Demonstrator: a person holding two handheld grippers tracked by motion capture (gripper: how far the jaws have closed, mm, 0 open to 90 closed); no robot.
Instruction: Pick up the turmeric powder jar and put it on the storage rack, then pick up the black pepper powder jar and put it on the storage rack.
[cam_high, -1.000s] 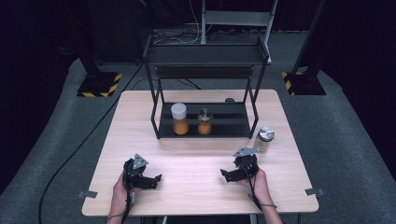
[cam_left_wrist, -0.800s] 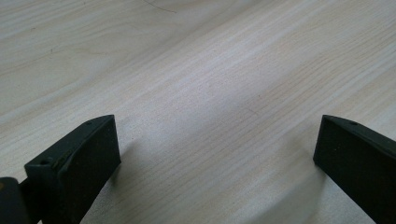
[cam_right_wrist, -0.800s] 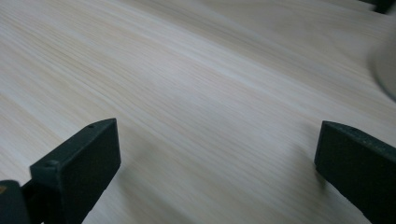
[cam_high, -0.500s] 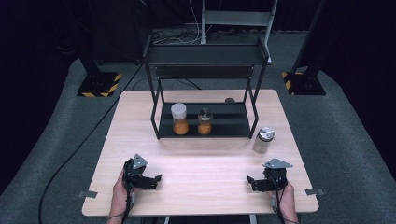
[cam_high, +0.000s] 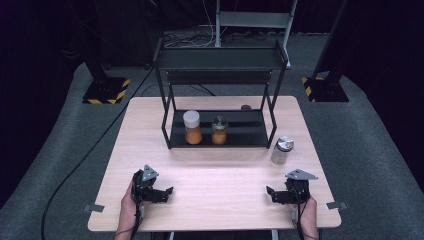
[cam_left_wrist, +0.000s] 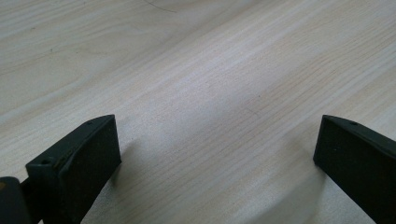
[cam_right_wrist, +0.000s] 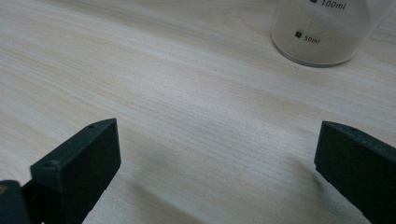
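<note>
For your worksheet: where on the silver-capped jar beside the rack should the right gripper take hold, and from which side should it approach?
Probably the clear body of the jar, below its cap: it stands upright with straight round walls. Come level from the person's side, where the right gripper waits open; the rack crowds the jar's left.

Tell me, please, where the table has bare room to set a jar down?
Bare wood spans between the left gripper and right gripper, up to the rack. It is crowded only by the steel-lidded jar at the rack's right foot.

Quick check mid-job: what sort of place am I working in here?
Probably a lab or recording studio, not a home: dark curtains all round, a hazard-striped stand base on grey carpet, and a lone table with a black rack of jars.
</note>
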